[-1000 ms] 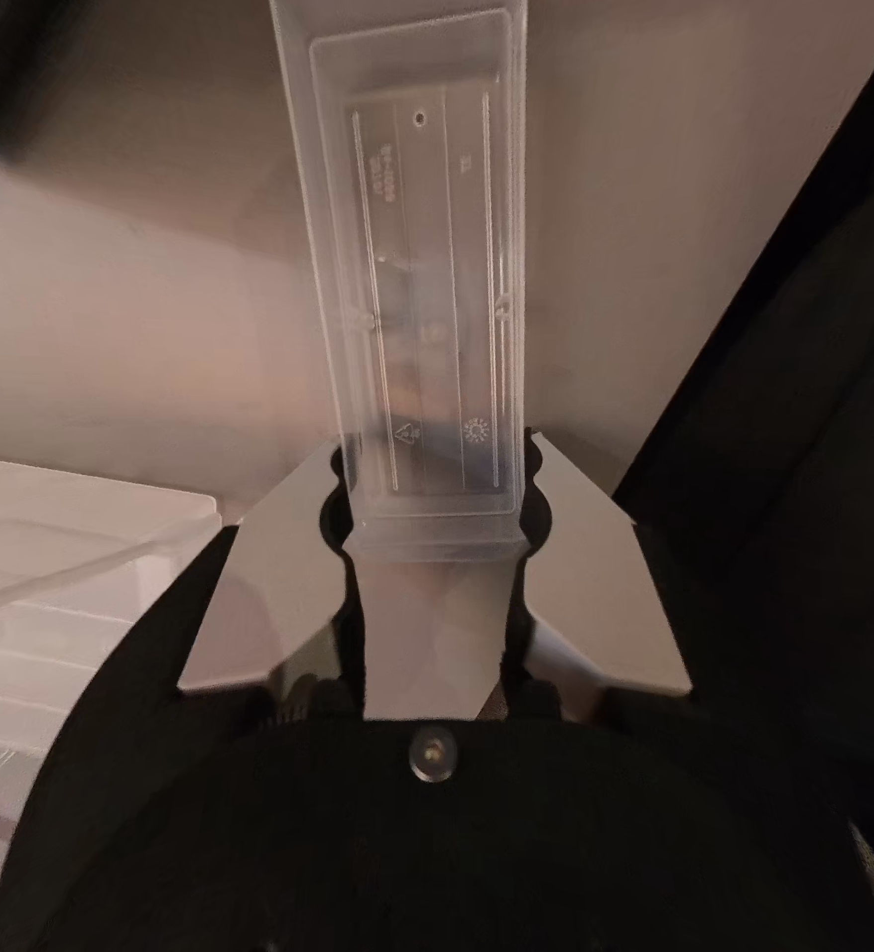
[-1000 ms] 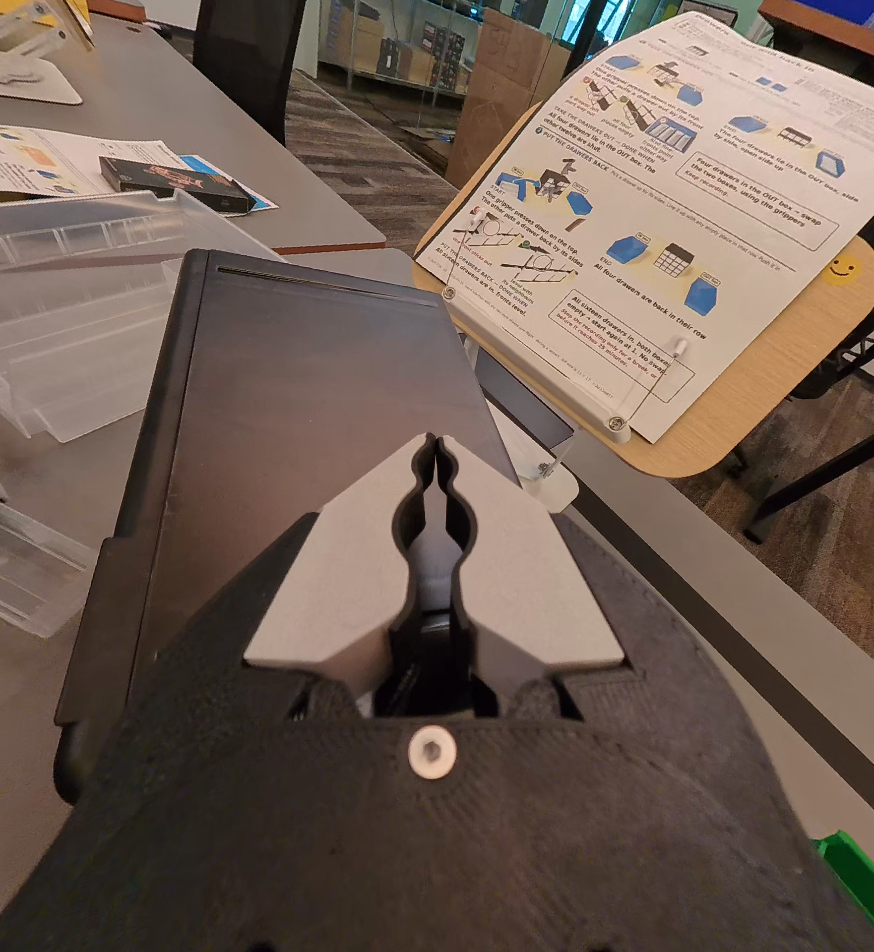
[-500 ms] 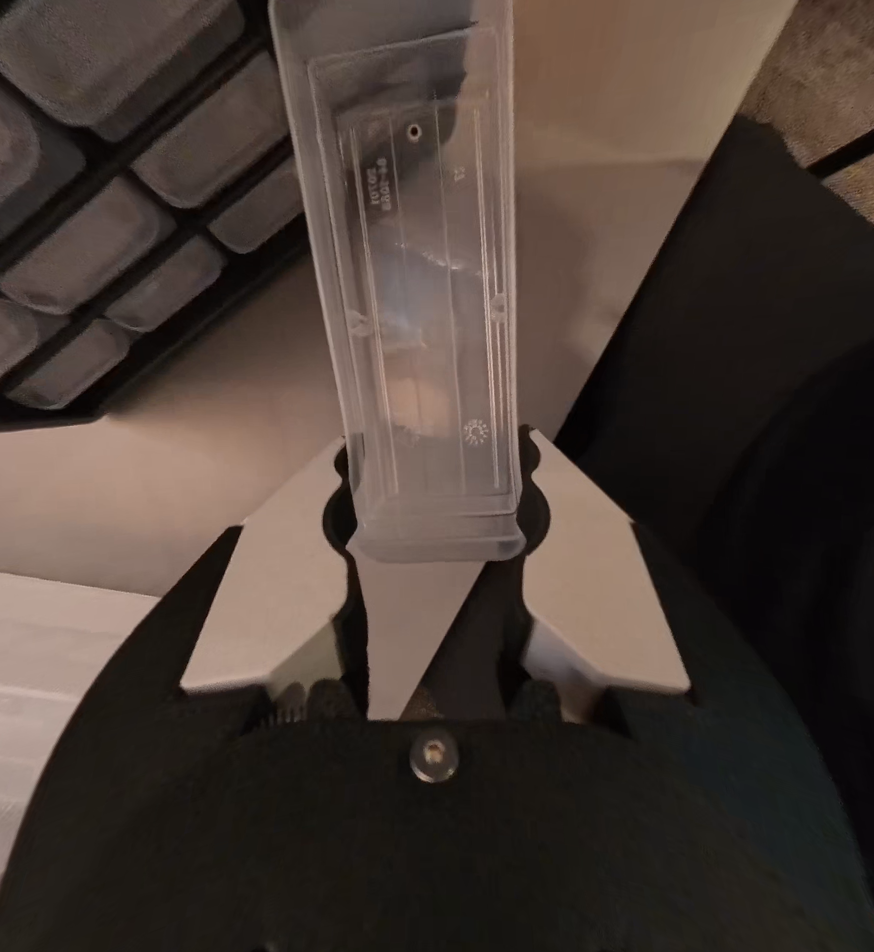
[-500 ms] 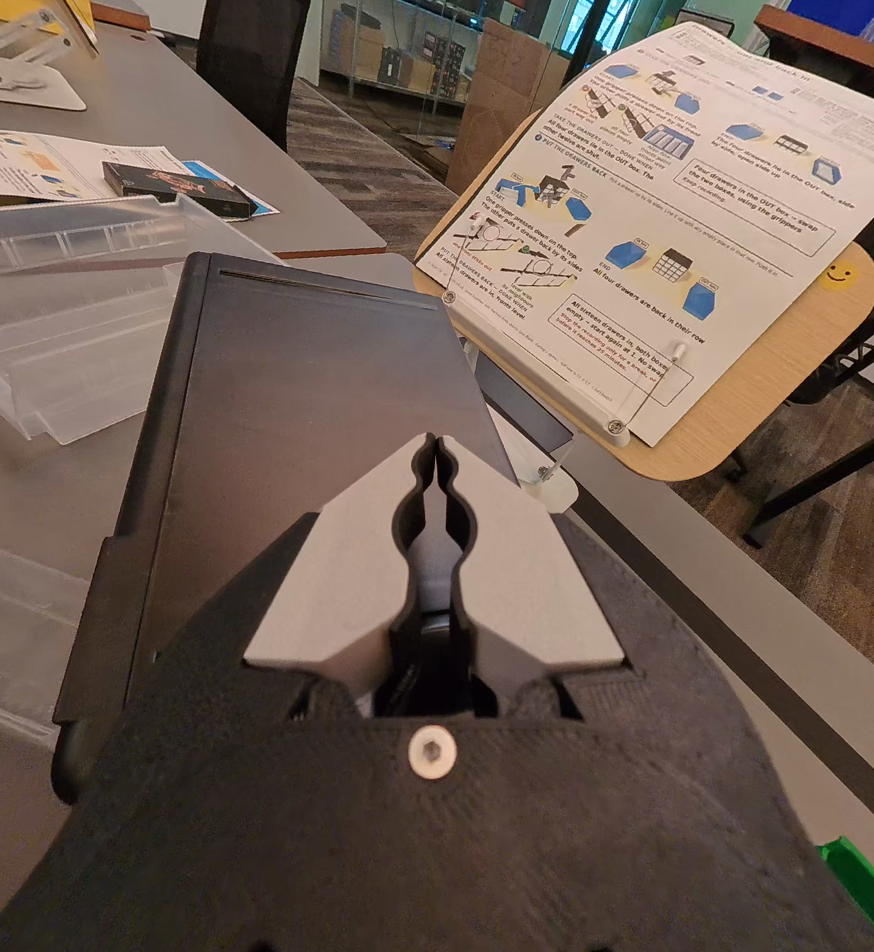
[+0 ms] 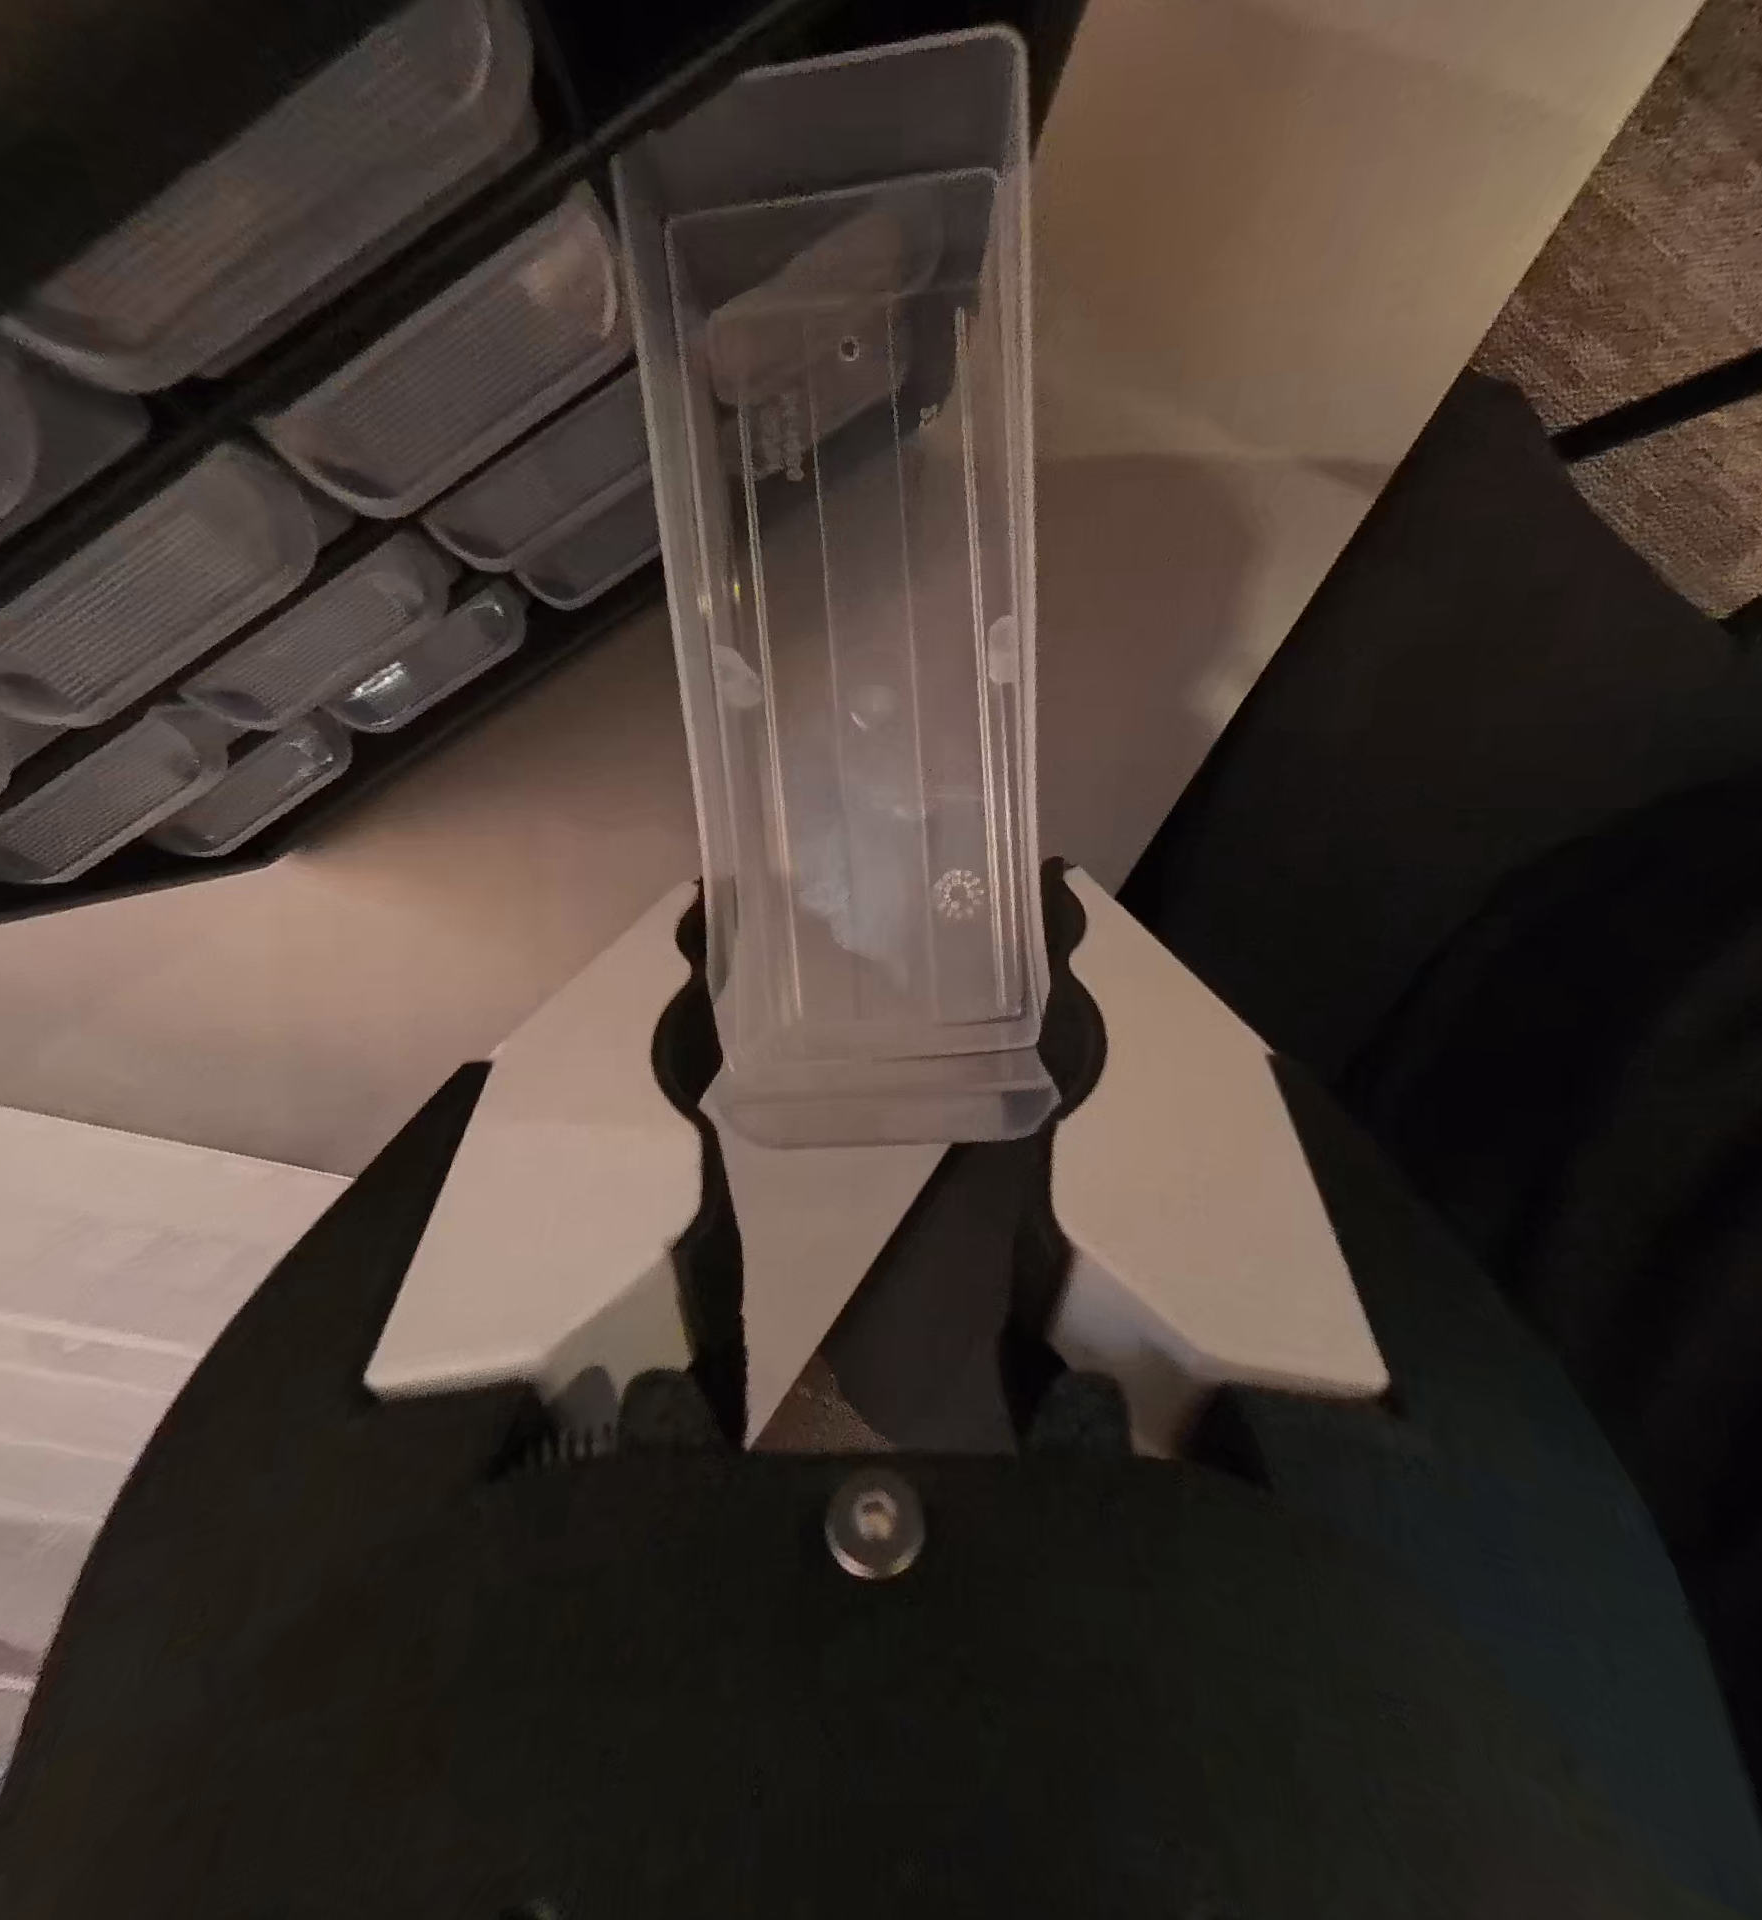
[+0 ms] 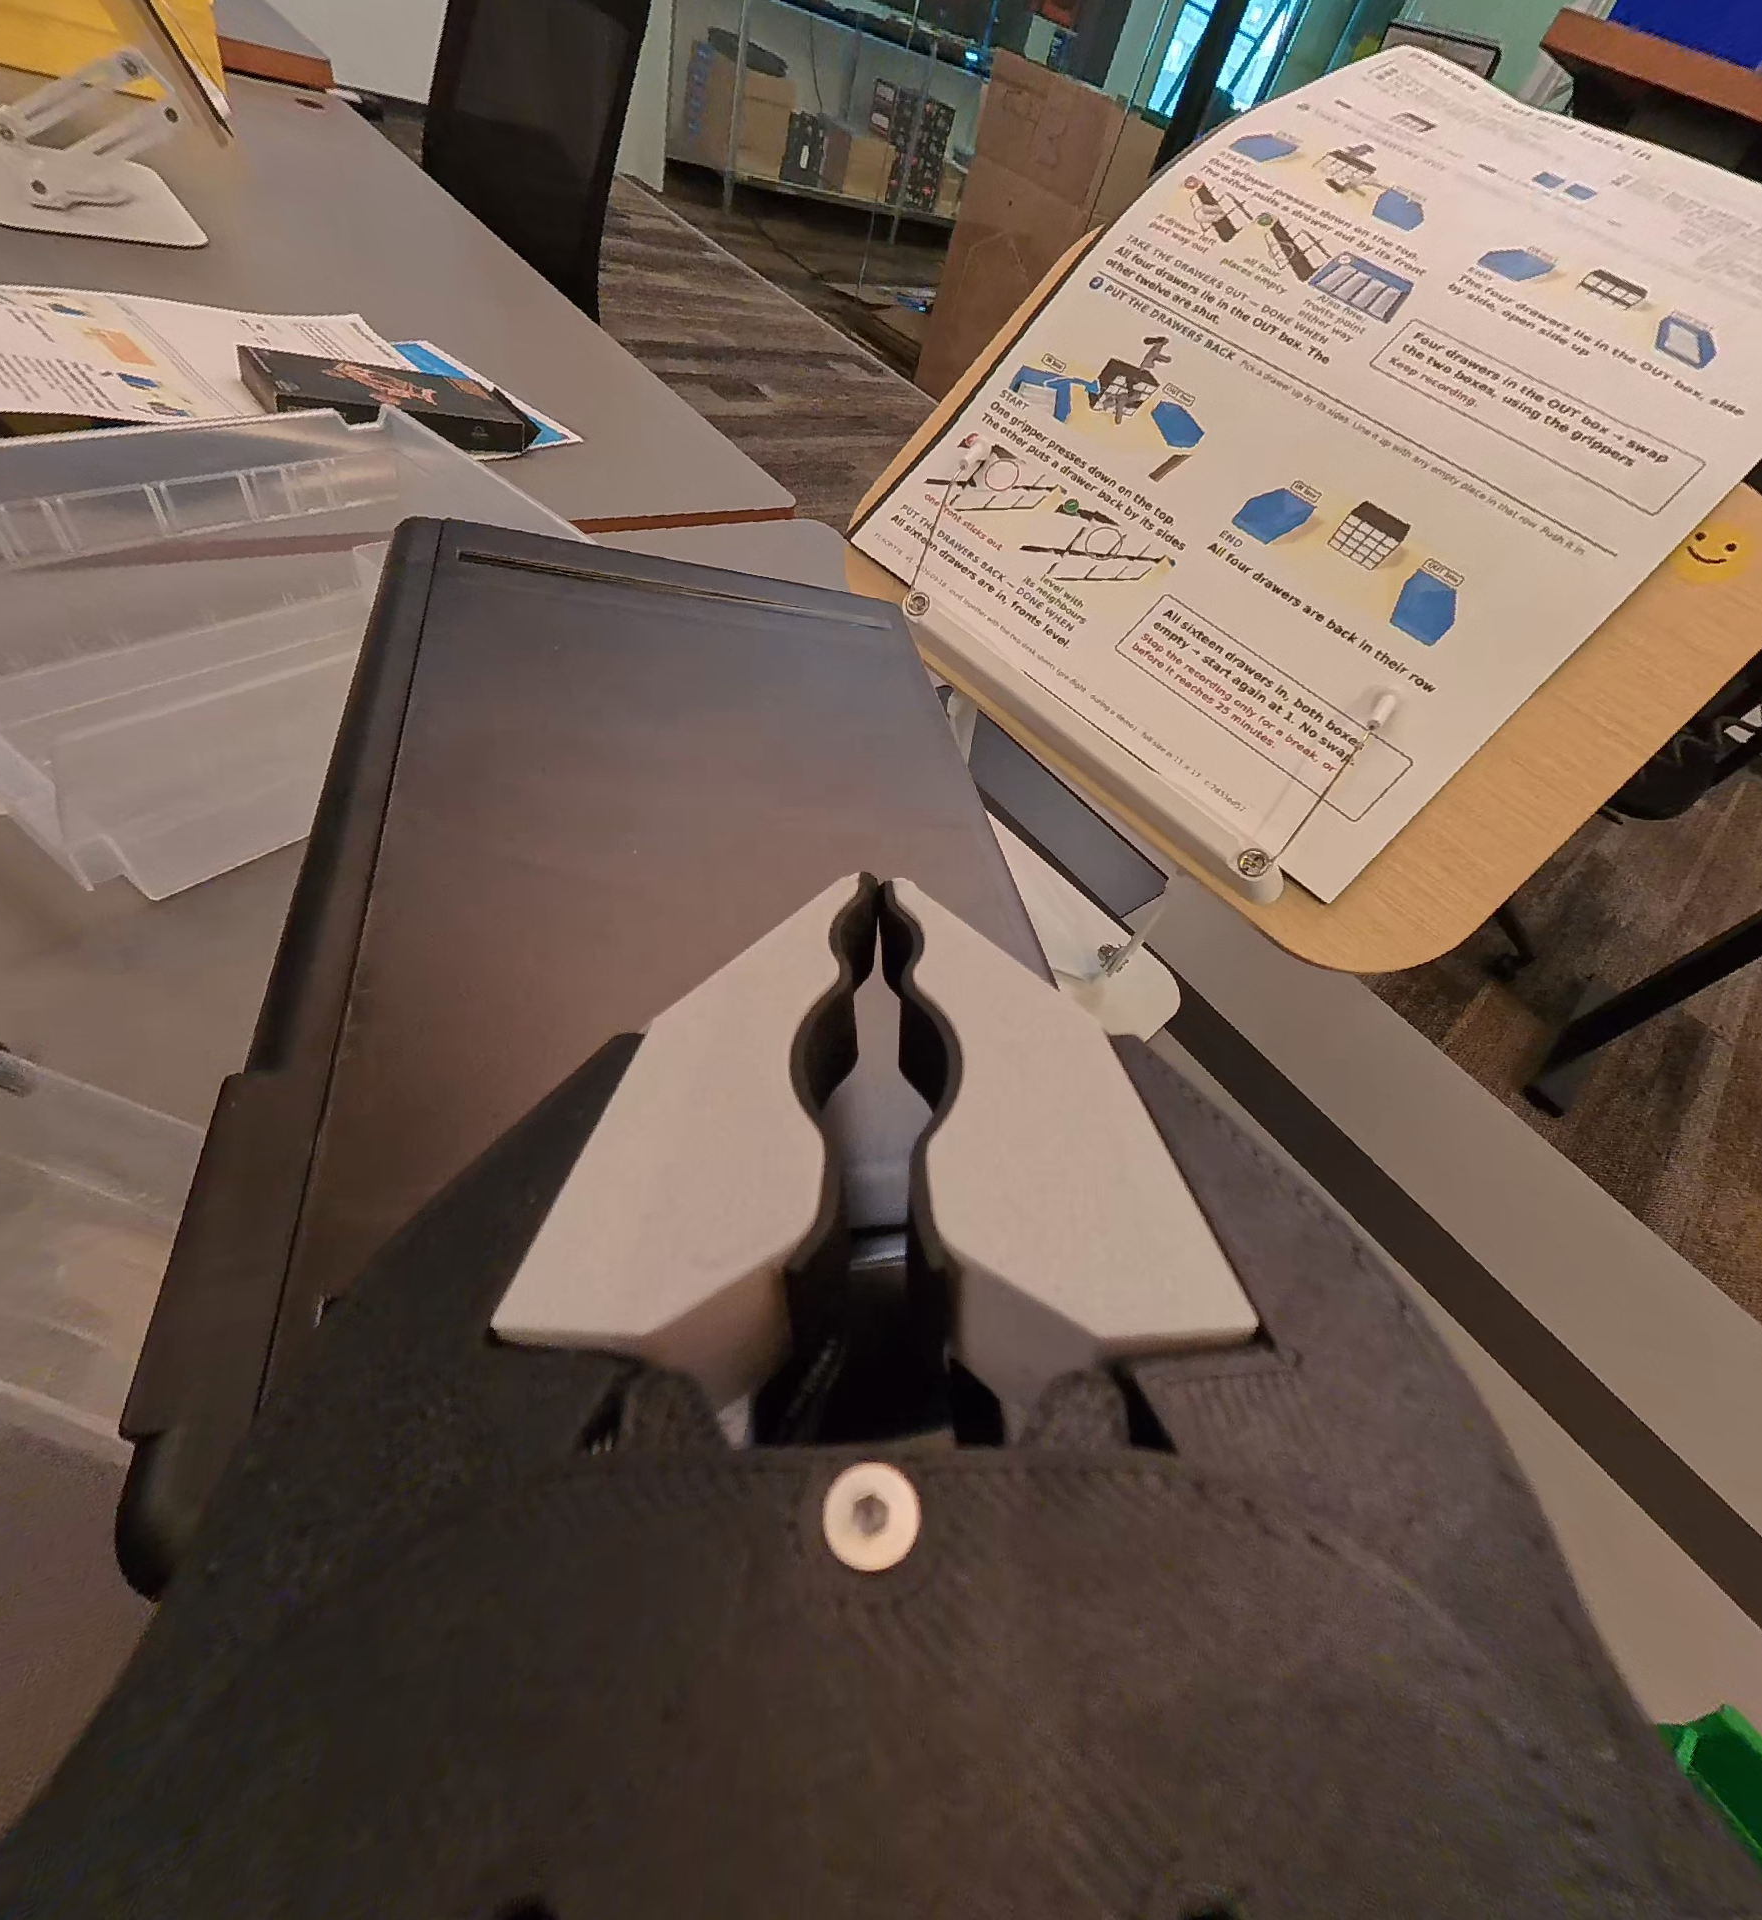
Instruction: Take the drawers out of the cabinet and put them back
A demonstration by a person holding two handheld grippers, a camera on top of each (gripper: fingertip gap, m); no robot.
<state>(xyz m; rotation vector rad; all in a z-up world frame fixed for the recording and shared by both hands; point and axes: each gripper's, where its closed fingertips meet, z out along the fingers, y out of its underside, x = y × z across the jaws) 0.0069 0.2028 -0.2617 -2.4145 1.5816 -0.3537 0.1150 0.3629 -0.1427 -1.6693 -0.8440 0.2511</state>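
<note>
— Grey table [image 6: 565, 343] carries what?
— Black cabinet [image 6: 638, 831]; the right claw [image 6: 878, 902], fingers together, rests on top. Its clear drawers [image 5: 233, 582] sit at ten o'clock in the left view.
— And the left claw [image 5: 872, 914]?
— Clamped on an empty clear drawer [image 5: 856, 644], pointing to twelve o'clock, near the cabinet front.

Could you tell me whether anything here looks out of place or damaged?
Nothing stands out: the left gripper grips a clear drawer by its sides near the cabinet, intact and empty.
</note>
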